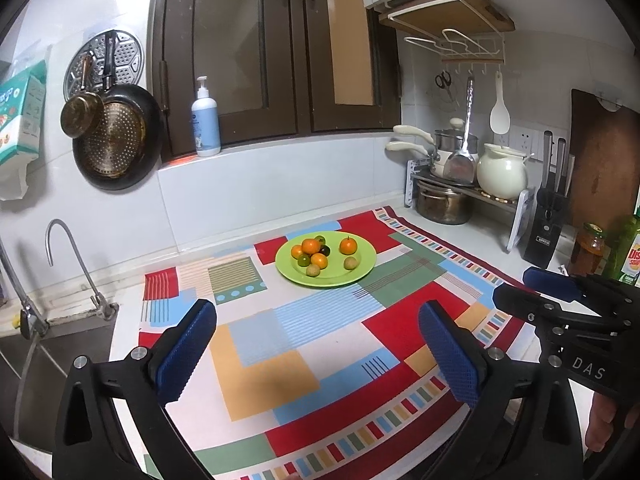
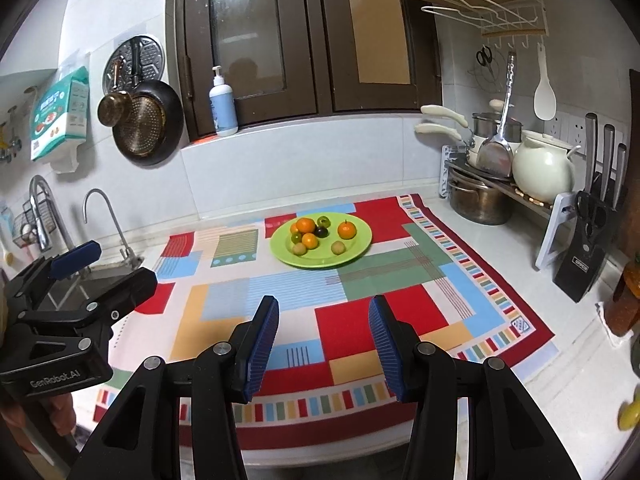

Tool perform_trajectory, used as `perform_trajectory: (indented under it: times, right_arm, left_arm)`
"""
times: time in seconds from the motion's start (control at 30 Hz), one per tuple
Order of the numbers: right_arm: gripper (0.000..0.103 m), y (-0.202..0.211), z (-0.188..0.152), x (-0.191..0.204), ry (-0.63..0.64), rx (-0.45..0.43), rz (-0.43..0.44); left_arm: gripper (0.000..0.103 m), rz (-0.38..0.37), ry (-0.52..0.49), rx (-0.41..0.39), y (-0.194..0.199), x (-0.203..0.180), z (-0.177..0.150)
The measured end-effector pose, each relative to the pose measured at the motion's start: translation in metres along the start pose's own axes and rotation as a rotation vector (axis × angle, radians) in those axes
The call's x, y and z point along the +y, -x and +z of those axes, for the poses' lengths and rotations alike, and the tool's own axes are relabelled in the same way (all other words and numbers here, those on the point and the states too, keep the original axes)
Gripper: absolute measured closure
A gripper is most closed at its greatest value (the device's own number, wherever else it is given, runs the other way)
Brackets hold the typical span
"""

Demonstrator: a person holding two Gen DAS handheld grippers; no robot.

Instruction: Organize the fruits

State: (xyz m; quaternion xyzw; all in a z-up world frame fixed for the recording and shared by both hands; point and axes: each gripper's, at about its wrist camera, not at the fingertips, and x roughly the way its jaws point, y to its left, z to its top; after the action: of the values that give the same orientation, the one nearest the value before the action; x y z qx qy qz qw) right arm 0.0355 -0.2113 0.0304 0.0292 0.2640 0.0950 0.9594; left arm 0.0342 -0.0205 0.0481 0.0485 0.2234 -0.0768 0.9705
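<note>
White tiled walls [image 1: 248, 192] go around a dark brown window [image 1: 280, 48], with a sink [image 1: 60, 344] beside the white table [image 1: 492, 248].

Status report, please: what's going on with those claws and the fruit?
Left gripper open, empty. Right gripper open, empty. Fruits all on green plate, untouched. Path clear.

Dark fruit [image 2: 321, 232] half hidden behind oranges [image 2: 306, 225].

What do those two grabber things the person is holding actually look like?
Both tongs, left and right, are black plastic with silver bolts and blue ridged rubber fingertips. White lettering marks the bodies: "GenRobot.AI" on the left, "DAS" on the right. No cables show.
</note>
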Motion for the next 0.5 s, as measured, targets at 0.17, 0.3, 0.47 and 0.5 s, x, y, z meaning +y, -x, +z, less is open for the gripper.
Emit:
perform_trajectory:
  times: [0.17,0.3,0.47,0.5]
  right_arm:
    - [0.055,0.0056,-0.0032,0.0005,0.004,-0.002,0.005]
    - [0.055,0.0082,-0.0046,0.0000,0.005,-0.004,0.006]
    - [0.055,0.0109,-0.0057,0.0002,0.006,-0.004,0.012]
    - [0.055,0.0113,-0.0057,0.0006,0.008,-0.004,0.014]
  left_arm:
    - [0.000,0.001,0.005,0.010,0.0040,-0.0014,-0.0027]
    - [0.000,0.010,0.007,0.013,0.0067,-0.0020,-0.0049]
    - [0.000,0.002,0.010,0.011,0.0088,-0.0010,-0.0049]
    - [0.000,0.005,0.010,0.010,0.0092,-0.0011,-0.0048]
